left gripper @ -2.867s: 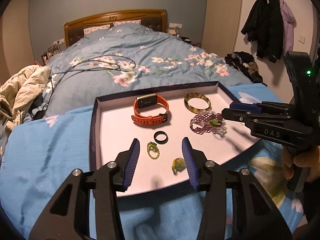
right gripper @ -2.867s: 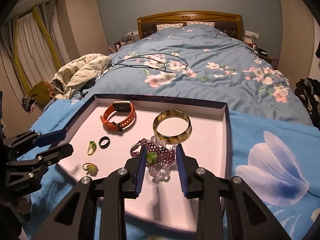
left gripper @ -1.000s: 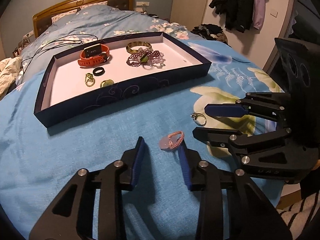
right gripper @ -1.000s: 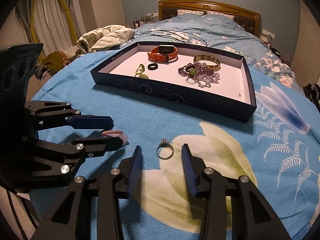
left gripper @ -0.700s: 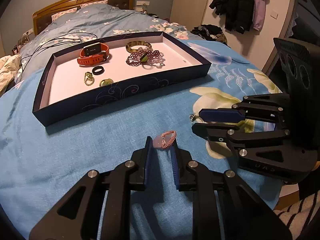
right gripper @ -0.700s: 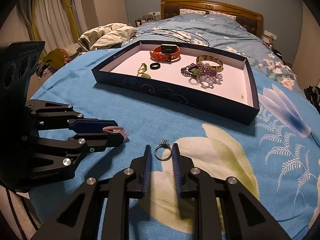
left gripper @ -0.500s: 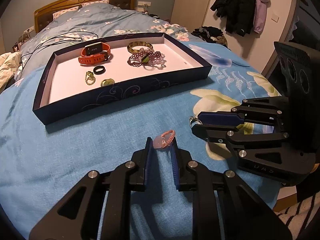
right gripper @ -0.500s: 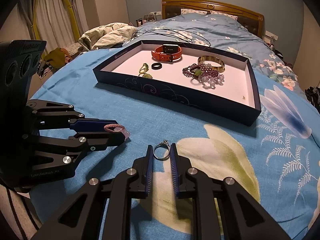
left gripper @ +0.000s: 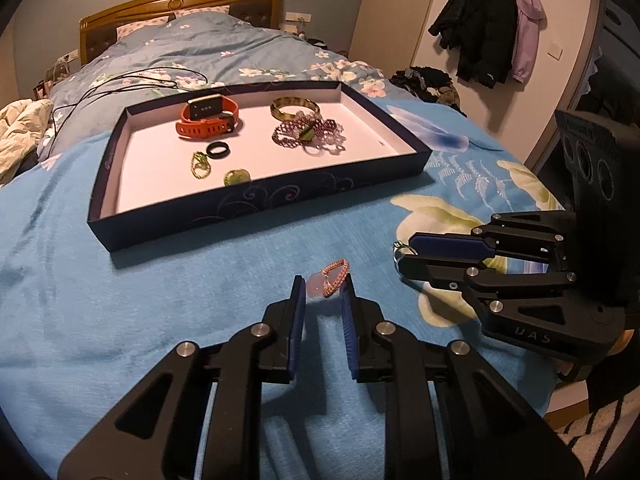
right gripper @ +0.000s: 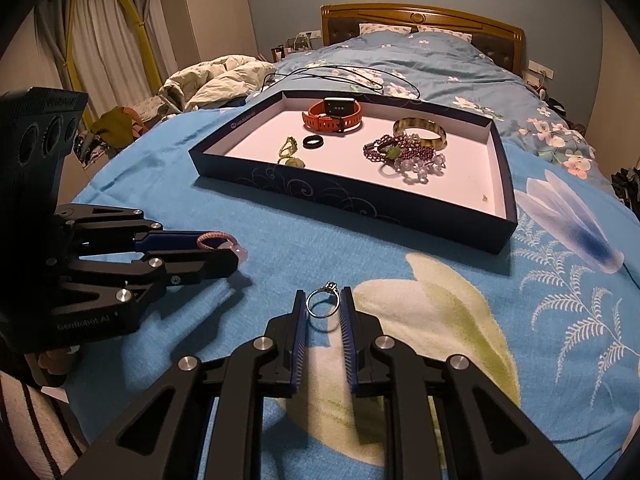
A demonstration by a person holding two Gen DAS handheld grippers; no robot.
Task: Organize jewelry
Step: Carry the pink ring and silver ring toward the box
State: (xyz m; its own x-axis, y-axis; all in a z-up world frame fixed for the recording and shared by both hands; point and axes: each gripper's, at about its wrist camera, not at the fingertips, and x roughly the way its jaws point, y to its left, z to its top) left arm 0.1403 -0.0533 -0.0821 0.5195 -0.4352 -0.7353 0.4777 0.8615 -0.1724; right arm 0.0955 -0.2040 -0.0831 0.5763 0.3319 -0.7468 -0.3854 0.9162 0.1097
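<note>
Now left gripper [left gripper: 322,286] angled down, clamping pink bracelet [left gripper: 335,272]; right gripper [right gripper: 323,304] likewise, pinching ring [right gripper: 323,303].

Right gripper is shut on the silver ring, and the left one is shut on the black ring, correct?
Not quite. The left gripper is shut on the pink beaded ring, as the left wrist view shows; the black ring lies in the tray. The right gripper does grip the silver ring.

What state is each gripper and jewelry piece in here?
left gripper: shut on the pink ring, jaws just closed.
right gripper: shut on the silver ring, jaws just closed.
tray: open-topped, on the blanket.
orange watch: strap buckled, lying in the tray.
</note>
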